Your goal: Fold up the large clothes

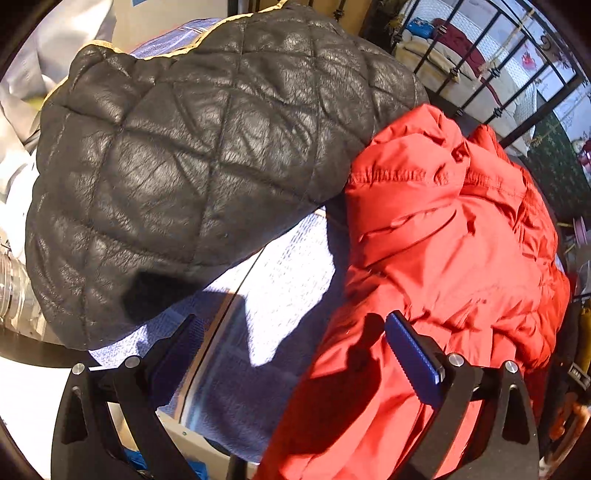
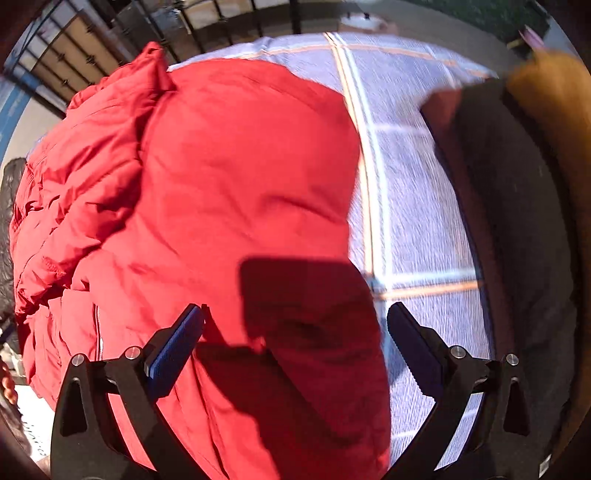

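A red puffer jacket (image 1: pixel 443 266) lies bunched on a light blue checked cloth (image 1: pixel 280 280). A black quilted leather jacket (image 1: pixel 192 155) with tan lining lies beside it on the left. My left gripper (image 1: pixel 291 332) is open and empty, above the cloth at the red jacket's left edge. In the right wrist view the red jacket (image 2: pixel 229 206) fills the left and middle. My right gripper (image 2: pixel 295 325) is open and empty, just above the jacket's near part. Its right finger hangs over the cloth (image 2: pixel 417 192).
A black metal railing (image 1: pixel 491 74) runs behind the clothes and also shows in the right wrist view (image 2: pixel 140 33). A dark garment with a tan piece (image 2: pixel 517 206) lies on the cloth's right side. A clear plastic item (image 1: pixel 11 280) sits at far left.
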The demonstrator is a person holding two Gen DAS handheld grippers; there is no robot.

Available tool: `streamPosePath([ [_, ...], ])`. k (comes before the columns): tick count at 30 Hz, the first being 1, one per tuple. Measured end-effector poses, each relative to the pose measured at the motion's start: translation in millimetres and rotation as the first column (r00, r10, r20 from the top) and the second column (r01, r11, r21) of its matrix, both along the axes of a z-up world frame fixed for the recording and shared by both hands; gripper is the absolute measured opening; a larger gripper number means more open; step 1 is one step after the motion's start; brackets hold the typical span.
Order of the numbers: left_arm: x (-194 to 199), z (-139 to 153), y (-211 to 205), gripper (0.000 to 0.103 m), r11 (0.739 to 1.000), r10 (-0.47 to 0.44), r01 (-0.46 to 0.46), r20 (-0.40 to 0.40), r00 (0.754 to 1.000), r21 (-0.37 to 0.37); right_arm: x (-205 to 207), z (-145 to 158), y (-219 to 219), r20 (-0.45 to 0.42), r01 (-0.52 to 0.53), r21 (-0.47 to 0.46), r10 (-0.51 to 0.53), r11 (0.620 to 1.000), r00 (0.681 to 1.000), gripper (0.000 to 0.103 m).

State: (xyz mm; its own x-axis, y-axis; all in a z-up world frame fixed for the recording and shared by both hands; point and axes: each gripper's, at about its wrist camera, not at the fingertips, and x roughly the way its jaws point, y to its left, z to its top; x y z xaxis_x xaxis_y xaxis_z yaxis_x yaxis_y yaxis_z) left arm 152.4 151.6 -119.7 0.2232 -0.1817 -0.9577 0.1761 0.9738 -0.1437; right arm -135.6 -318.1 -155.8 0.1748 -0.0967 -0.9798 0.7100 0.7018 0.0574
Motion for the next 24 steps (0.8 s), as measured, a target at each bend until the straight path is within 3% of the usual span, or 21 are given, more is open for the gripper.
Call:
streamPosePath([
  [7,-8.7,-31.8,-11.1,0.097,0.995,-0.094,0.095,-0.077,0.993,0.008,-28.2,-22.0,6.8,-0.023,-0.014,0.109,0.017,0.994,1.000,0.098],
  [12,-28.1,-47.4,-9.8,0.096,0.993,-0.119,0.119,-0.119,0.986,-0.013,-63.1,-42.8,4.9,-0.046,0.061,0.191,-0.053,0.980,0.998,0.098],
  [18,-44.8,-58.4,0.9,0.095,0.992,-0.119,0.107,-0.182,0.976,-0.071,-105.5,-53.2,16.2,0.004,0.105,0.313,-0.112,0.944,0.994,0.097],
  [24,-55.3,-54.0,5.2,0.069,0.982,-0.155,0.127,-0.202,0.967,-0.142,-118.0,-55.2,37.9,0.047,0.049,0.372,-0.072,0.927,0.996,0.074],
])
